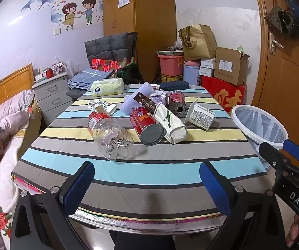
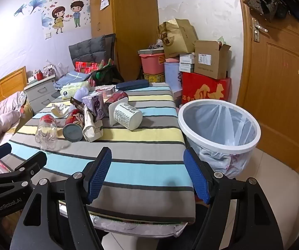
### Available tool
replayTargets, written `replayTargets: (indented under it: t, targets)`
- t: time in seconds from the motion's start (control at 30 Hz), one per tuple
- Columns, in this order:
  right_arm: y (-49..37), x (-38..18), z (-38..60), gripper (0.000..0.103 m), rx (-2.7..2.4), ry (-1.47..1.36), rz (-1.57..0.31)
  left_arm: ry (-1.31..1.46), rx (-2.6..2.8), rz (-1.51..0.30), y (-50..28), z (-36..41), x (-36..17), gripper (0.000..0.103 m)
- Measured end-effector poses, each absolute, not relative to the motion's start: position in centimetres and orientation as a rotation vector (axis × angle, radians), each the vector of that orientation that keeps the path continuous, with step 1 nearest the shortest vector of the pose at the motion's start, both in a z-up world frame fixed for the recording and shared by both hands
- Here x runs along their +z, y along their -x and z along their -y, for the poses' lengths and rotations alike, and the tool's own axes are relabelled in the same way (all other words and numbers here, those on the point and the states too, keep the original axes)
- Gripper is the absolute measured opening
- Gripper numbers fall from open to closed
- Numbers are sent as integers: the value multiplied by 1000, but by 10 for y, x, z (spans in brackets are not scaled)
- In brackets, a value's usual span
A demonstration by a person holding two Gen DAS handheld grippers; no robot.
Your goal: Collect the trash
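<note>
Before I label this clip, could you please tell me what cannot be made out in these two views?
- Bin contents: liner folds hide the bottom in the right view; the right gripper cuts off its near rim in the left view.
- Far can: mostly hidden behind the carton and cup in the right view.
- Print on the cup: too small in both views.
- Bottle cap end: turned away, unseen.

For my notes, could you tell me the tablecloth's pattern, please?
The tablecloth has grey, blue and yellow stripes; clearest in the left wrist view.
</note>
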State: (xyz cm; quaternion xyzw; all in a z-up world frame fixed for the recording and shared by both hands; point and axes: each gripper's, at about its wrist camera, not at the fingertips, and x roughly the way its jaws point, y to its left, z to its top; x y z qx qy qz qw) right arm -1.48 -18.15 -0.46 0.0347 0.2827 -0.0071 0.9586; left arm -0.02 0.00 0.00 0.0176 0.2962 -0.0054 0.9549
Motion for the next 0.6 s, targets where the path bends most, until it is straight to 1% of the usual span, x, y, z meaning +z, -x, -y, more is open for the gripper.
replayTargets:
  t: [0.6]
  targets:
    - [17, -2, 182, 73, -22, -61, -553, -27, -12, -596, 5, -2, 1, 102]
